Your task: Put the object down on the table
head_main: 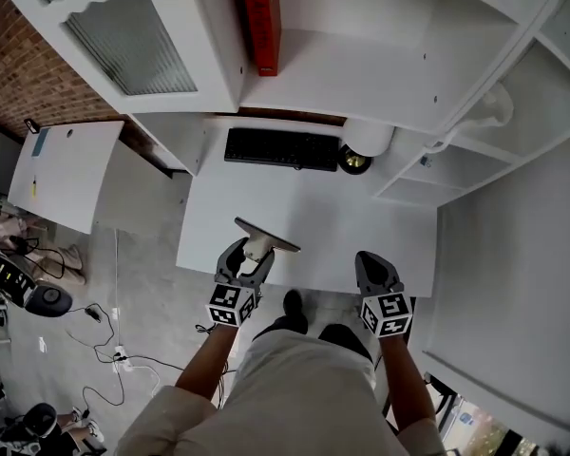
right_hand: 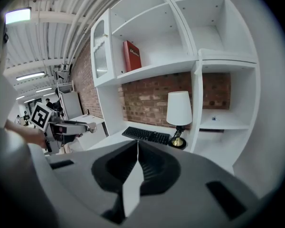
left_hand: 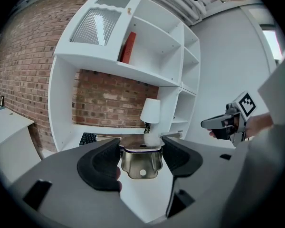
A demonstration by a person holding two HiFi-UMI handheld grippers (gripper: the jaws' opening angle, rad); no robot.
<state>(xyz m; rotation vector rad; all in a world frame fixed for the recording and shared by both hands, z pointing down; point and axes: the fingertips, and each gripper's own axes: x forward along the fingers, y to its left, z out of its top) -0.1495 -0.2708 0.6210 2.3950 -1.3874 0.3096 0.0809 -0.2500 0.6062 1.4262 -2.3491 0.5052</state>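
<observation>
As the head view looks steeply down, a white worktop (head_main: pixel 342 226) is shown with a black keyboard (head_main: pixel 280 148) and a lamp (head_main: pixel 366 139) at its far side. White shelves (head_main: pixel 361 65) rise behind them, and a red book (head_main: pixel 261 17) stands there. The left hand-held gripper (head_main: pixel 250 255) is seen over the worktop's near edge, clamped on a metal bracket (head_main: pixel 266 237) whose flat plate sticks out past the jaws. The right hand-held gripper (head_main: pixel 370 260) is seen beside it, apart from it, over the same edge.

In the left gripper view, the bracket is shown pinched between both black pads. Its shiny body, with a round hole, hangs between them, and the worktop shows below it.

In the right gripper view, the jaws are shown pressed together with nothing between them. The keyboard and lamp are seen ahead, in front of a brick wall (right_hand: pixel 147 99).
</observation>
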